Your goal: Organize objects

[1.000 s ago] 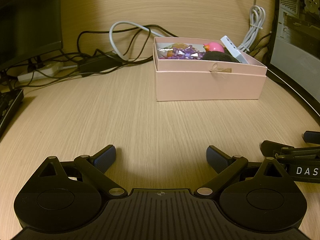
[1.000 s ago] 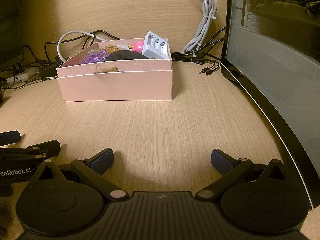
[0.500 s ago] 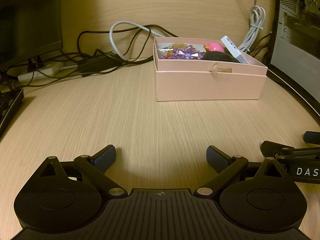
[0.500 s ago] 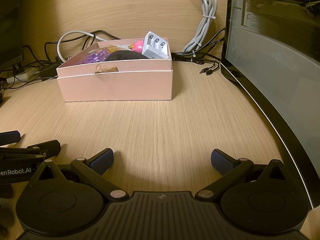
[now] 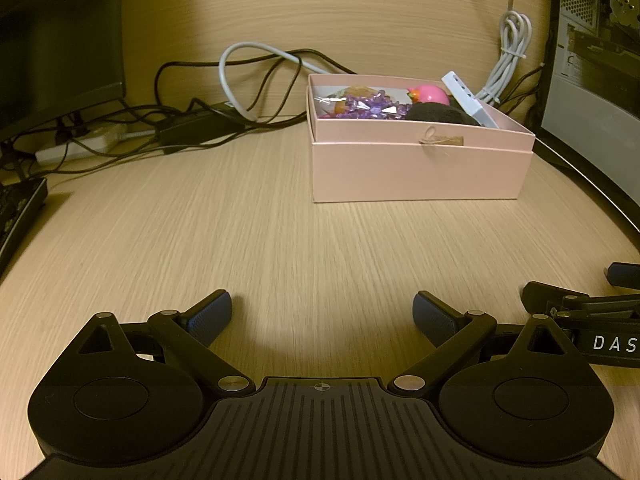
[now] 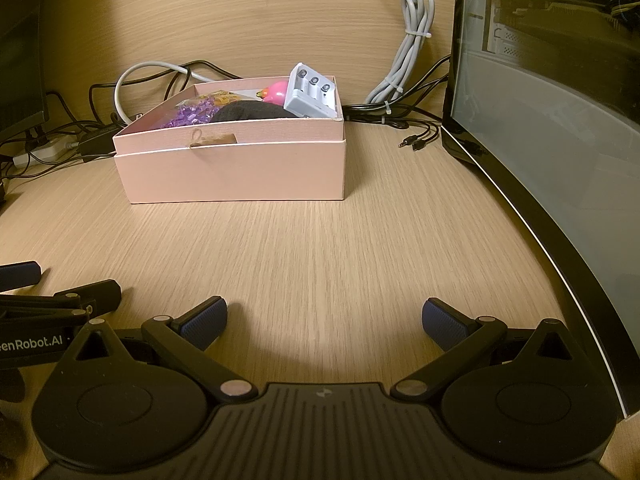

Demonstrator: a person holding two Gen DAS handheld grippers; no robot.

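A pink cardboard box (image 5: 420, 168) stands on the light wood-grain desk (image 5: 240, 240), toward the back and well apart from both grippers. It is open at the top, the upper part sitting inside a slightly wider lower part, with a small paper tag (image 6: 214, 140) tied on a thin string at the front wall. Inside lie a heap of purple faceted beads (image 5: 368, 107), a pink round toy (image 5: 429, 94) with an orange and red detail, a black soft item (image 6: 250, 112), and a white battery charger (image 6: 312, 94) leaning tilted against the right rear corner; something orange sits behind the beads, too small to identify. The left gripper (image 5: 322, 312) is low over the desk with its fingers spread wide and nothing between the blue pads (image 5: 210, 316). The right gripper (image 6: 324, 318) is likewise wide open and holds nothing, positioned just beside the left one. Behind the box run black cables (image 5: 192, 120) and a grey cable (image 5: 240, 76); a bundled grey cord (image 6: 408, 52) hangs against the back panel. A computer case with a glass side (image 6: 540, 140) stands at the right.
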